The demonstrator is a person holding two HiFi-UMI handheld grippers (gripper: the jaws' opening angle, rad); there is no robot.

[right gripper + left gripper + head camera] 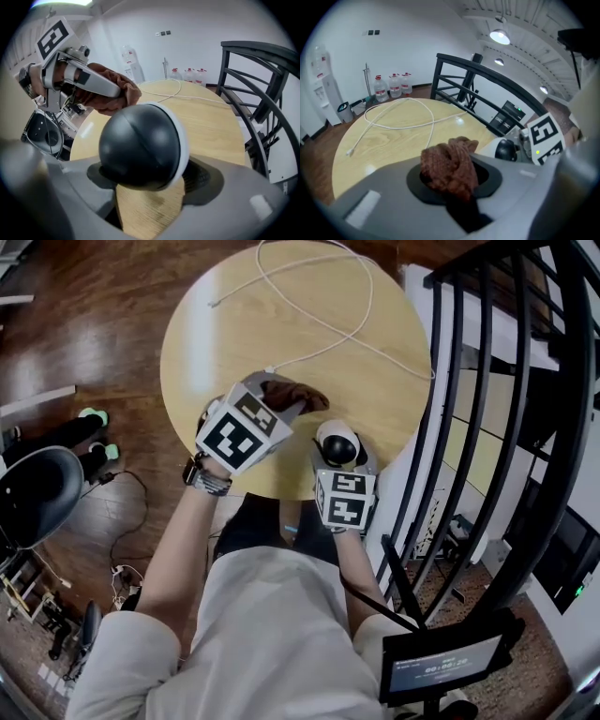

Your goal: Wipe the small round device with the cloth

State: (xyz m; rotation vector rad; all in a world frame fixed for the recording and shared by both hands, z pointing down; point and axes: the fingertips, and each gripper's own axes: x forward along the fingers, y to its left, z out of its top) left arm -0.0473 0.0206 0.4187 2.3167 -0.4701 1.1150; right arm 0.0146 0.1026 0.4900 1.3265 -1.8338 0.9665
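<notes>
- two grey plastic grippers worked at the near edge of a round table [281, 324] with a pale, smooth wood-grain top
- left gripper [450, 180] had its jaws clamped on the cloth [451, 165], a reddish-brown piece with a coarse, knitted-looking weave, bunched into a crumpled wad that bulged up out of the dark oval pads
- in the head view that wad was raised over the tabletop, just to the left of the small round device and apart from it
- right gripper [150, 183] pointed steeply down with its jaws spread wide and the small round device [140, 145] between them; the ribbed black face of one pad showed bare beside the device's rim, so the jaws were around it and not pressing on it
- small round device was a glossy black ball with a fine seam across it, set in a white shell with a rounded rim, and it sat on the table close to the near edge
- thin white cable [323, 322] lay in loose loops across the far half of the tabletop
- black metal railing [487, 427] with straight bars curved past the table's right side, above a dark polished plank floor [94, 315]
</notes>
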